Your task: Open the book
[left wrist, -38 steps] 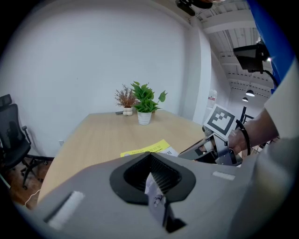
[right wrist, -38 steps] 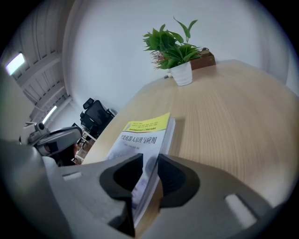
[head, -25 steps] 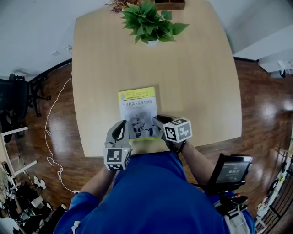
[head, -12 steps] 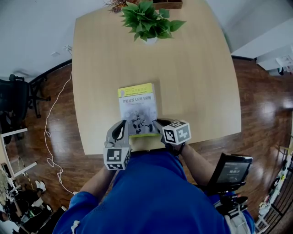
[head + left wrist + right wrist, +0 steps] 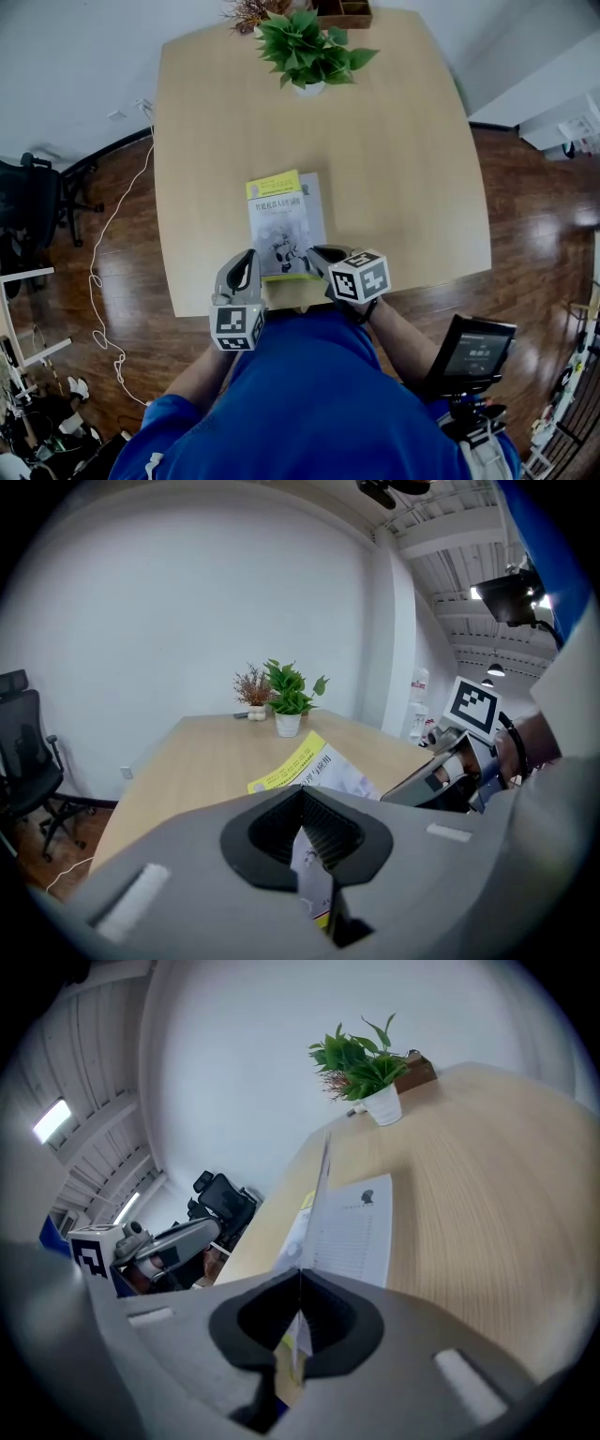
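A book (image 5: 286, 220) with a yellow band across its cover lies on the wooden table (image 5: 394, 169), close to the near edge. My right gripper (image 5: 321, 255) is shut on the front cover's near right corner. In the right gripper view the cover (image 5: 320, 1190) stands raised, almost edge-on, and a white inner page (image 5: 354, 1227) shows beside it between the closed jaws (image 5: 298, 1321). My left gripper (image 5: 250, 258) is at the book's near left corner. In the left gripper view its jaws (image 5: 314, 855) are closed on the book's (image 5: 314, 766) near edge.
A potted plant (image 5: 305, 47) stands at the table's far end with a wooden box (image 5: 345, 11) behind it. On the floor are a black office chair (image 5: 28, 202) and a white cable (image 5: 112, 234) at left, and a screen on a stand (image 5: 473, 352) at right.
The right jaws have closed on the cover and lifted its right side, so a white inner page now shows. Both grippers rose slightly.
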Demonstrator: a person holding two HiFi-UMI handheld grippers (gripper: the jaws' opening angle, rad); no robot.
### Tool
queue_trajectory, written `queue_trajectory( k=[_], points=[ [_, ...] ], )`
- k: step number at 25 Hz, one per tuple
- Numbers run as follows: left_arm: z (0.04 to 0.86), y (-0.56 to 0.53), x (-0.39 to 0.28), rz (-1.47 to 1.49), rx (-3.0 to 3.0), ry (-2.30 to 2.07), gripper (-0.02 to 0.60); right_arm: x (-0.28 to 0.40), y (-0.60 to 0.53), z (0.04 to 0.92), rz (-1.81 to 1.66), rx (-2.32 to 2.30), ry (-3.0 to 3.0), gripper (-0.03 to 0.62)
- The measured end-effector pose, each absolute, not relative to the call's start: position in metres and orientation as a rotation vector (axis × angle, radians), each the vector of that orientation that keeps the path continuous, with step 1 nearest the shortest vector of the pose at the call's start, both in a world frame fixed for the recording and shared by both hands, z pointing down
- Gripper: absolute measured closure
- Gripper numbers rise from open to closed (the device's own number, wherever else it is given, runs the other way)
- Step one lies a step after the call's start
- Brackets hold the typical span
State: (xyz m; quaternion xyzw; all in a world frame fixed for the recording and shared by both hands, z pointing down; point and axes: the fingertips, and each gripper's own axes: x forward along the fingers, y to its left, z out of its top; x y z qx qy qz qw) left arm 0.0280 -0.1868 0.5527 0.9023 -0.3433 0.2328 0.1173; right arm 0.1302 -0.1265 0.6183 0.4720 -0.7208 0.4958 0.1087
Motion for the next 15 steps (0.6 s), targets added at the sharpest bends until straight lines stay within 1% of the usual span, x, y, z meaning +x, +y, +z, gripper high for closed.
queue_trajectory(
  k=[15],
  points=[
    [0.543, -0.188, -0.019, 0.606, 2.629, -1.094, 0.575, 0.080, -0.147, 0.565, 1.347, 1.328, -2.253, 0.588]
  ],
)
